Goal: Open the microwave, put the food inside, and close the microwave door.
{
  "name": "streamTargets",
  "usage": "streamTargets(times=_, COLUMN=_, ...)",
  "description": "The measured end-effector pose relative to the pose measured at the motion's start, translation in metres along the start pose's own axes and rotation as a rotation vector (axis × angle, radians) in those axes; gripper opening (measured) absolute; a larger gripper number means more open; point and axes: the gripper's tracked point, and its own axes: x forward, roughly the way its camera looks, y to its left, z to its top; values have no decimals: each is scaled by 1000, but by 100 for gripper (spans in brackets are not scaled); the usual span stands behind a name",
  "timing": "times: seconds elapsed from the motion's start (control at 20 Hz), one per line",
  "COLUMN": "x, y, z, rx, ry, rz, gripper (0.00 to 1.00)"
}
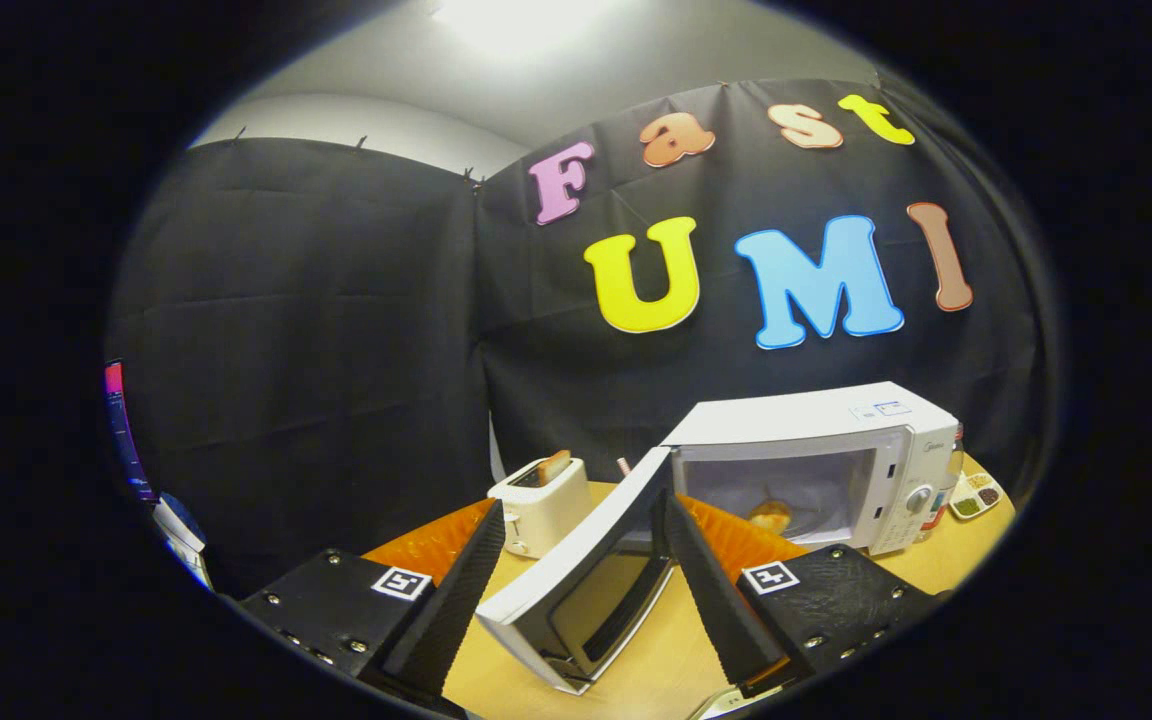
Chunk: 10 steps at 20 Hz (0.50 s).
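Tongs (584, 560) spread wide, astride open door (576, 580); one microwave (816, 470), one food item (771, 515) inside; one toaster (541, 505).

I see the white microwave (841, 455) on the wooden table, past the fingers, off to the right. Its door (586, 560) is swung wide open toward me, w/ the free edge sitting between the two fingers. Food (771, 516), a small golden-brown lump, sits inside the lit cavity on the floor.

Gripper (584, 555) — screwed plates, square tag markers, ridged fingers (456, 600).
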Motion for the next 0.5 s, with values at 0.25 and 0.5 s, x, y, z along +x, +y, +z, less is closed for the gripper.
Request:
streamTargets(times=0.25, x=-13, y=53, z=-18, rx=-47, ry=33, rz=102, gripper=97)
streamTargets(times=0.5, x=-21, y=99, z=-39, rx=-60, ry=77, rz=197, gripper=97)
